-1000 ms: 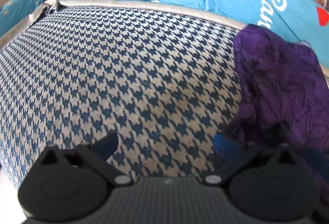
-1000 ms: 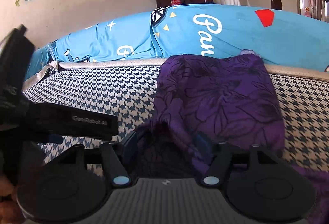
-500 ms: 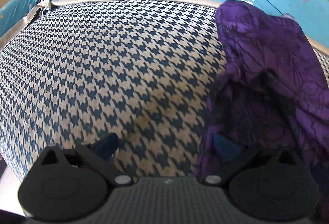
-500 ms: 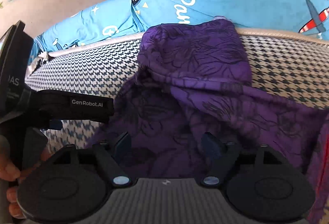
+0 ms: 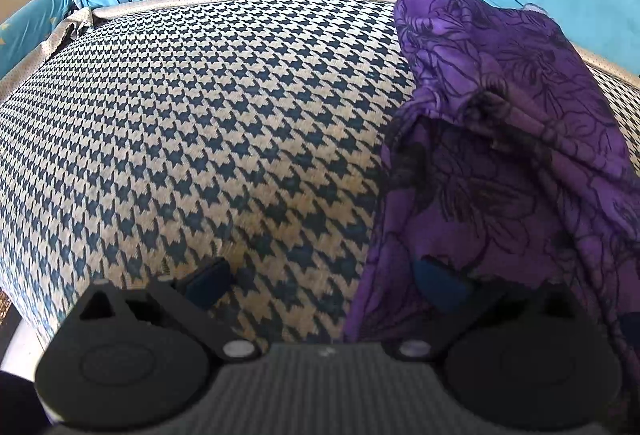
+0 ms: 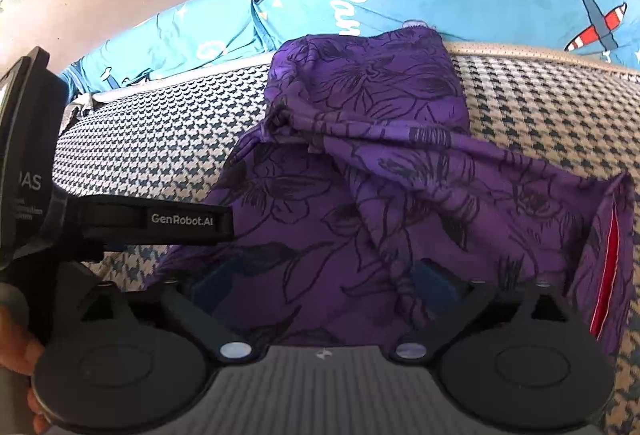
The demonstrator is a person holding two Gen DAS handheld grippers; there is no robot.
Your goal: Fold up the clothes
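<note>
Houndstooth cushion [image 5: 192,123] bears purple garment [image 6: 360,163] under right gripper [image 6: 324,281], fingers opening; left gripper [image 5: 320,281] spread empty.

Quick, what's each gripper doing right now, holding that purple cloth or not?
Left gripper: open, holding nothing; one finger lies against the purple cloth.
Right gripper: jaws opening above the cloth, gripping nothing.
</note>
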